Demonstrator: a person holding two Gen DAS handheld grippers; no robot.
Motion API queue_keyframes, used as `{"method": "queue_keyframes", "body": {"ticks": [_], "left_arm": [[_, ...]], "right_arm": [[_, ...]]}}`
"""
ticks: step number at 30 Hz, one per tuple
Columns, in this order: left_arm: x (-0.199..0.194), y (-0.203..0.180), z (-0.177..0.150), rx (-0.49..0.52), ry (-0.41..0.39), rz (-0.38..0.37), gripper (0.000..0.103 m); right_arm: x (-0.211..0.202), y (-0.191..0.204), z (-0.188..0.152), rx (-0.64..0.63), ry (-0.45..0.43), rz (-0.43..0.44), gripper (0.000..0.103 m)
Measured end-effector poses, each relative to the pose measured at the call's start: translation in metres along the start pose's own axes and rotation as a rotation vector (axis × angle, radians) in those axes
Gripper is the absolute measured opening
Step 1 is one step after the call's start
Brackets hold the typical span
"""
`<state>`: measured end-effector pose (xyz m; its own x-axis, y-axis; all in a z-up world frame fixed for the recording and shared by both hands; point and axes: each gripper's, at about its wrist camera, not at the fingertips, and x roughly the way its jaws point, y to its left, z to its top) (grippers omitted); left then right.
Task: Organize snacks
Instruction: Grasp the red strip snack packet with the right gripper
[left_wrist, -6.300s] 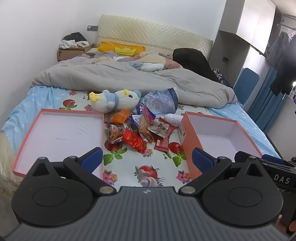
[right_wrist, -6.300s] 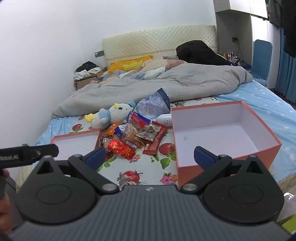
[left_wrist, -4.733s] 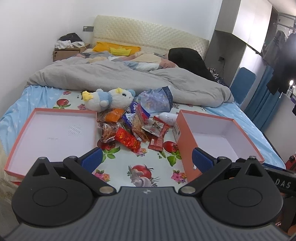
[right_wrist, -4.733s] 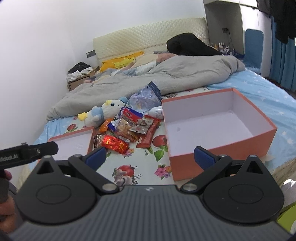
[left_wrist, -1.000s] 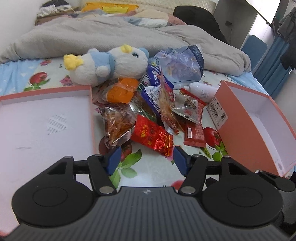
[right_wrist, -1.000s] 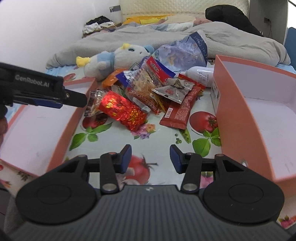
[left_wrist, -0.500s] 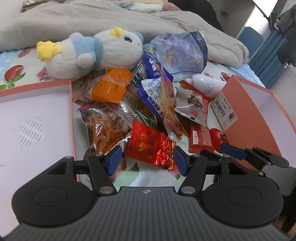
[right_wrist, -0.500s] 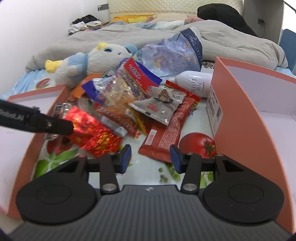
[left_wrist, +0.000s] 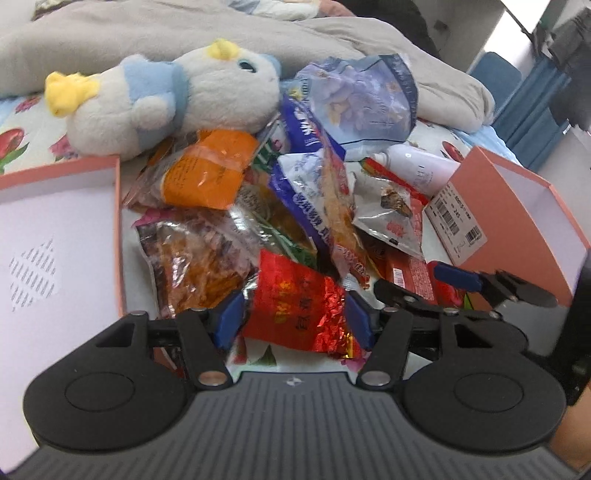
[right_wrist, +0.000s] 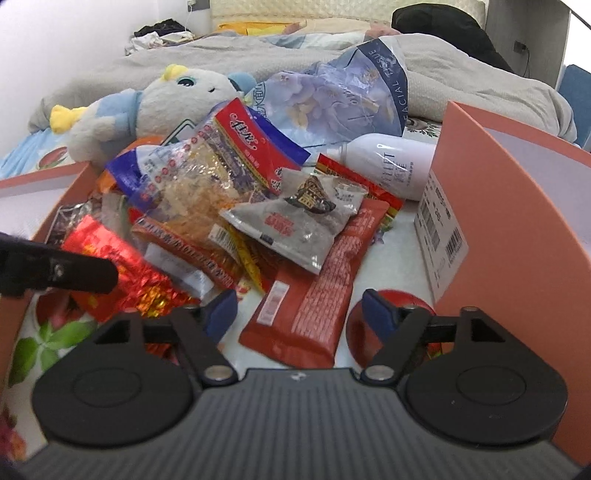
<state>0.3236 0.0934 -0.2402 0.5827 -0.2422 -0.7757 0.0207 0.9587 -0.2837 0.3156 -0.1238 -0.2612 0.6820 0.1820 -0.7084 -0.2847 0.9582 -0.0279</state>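
Left wrist view: two orange boxes flank the job, the shallow lid-like box (left_wrist: 59, 236) at left and the deeper box (left_wrist: 517, 206) at right, both bare inside, so sorting has not visibly begun and the whole snack pile (left_wrist: 295, 206) remains heaped on the fruit-print cloth between them, below a plush toy (left_wrist: 166, 99) and beside a white bottle (left_wrist: 417, 166). The left gripper (left_wrist: 291, 317) has its blue pads spread either side of the red foil packet (left_wrist: 299, 299), near its edges but, as far as can be judged, not yet clamping. In the right wrist view, the right gripper (right_wrist: 299, 310) straddles the long red wrapper (right_wrist: 314, 291), jaws parted and empty. Six seconds ago both grippers hung well back from the pile with jaws wider; they have since closed in and narrowed.
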Motion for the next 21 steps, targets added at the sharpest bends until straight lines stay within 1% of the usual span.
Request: {"method": "queue_keyframes", "body": {"ticks": [1,2,4,5,6,7,8,9,12,15,18,21], "left_arm": [[0.002,0.0,0.0,-0.005,0.0,0.0,0.052],[0.004,0.001,-0.001,-0.015,0.005,-0.001,0.042],[0.008,0.001,-0.002,-0.031,0.017,0.004,0.032],[0.008,0.001,-0.003,-0.027,0.02,0.008,0.023],[0.008,-0.001,-0.003,-0.022,0.022,0.008,0.02],[0.007,-0.003,-0.003,-0.02,0.019,0.005,0.015],[0.005,-0.004,-0.004,-0.021,0.013,0.004,0.012],[0.003,-0.006,-0.004,-0.022,0.01,0.007,0.01],[-0.003,-0.011,-0.007,-0.03,0.003,0.011,0.005],[-0.011,-0.018,-0.011,-0.024,-0.004,0.02,0.003],[-0.023,-0.026,-0.014,-0.015,-0.014,0.032,0.002],[-0.036,-0.034,-0.021,-0.016,-0.032,0.048,0.001]], "right_arm": [[0.003,0.0,0.0,-0.008,-0.001,0.0,0.077],[0.004,0.001,-0.001,-0.016,-0.013,-0.002,0.076],[0.006,0.002,-0.003,-0.033,-0.02,-0.012,0.07],[0.006,0.002,-0.003,-0.034,-0.021,-0.008,0.067],[0.005,0.003,-0.002,-0.038,-0.017,-0.009,0.063],[0.004,0.003,-0.002,-0.044,-0.011,-0.008,0.059],[0.003,0.004,-0.001,-0.049,-0.006,-0.001,0.054],[0.002,0.004,0.0,-0.055,-0.002,-0.002,0.048],[-0.005,0.003,-0.001,-0.058,0.003,-0.002,0.04],[-0.015,0.0,-0.006,-0.051,0.009,0.005,0.035],[-0.027,-0.004,-0.014,-0.024,0.023,0.01,0.033],[-0.042,-0.005,-0.024,-0.023,0.026,0.013,0.031]]}}
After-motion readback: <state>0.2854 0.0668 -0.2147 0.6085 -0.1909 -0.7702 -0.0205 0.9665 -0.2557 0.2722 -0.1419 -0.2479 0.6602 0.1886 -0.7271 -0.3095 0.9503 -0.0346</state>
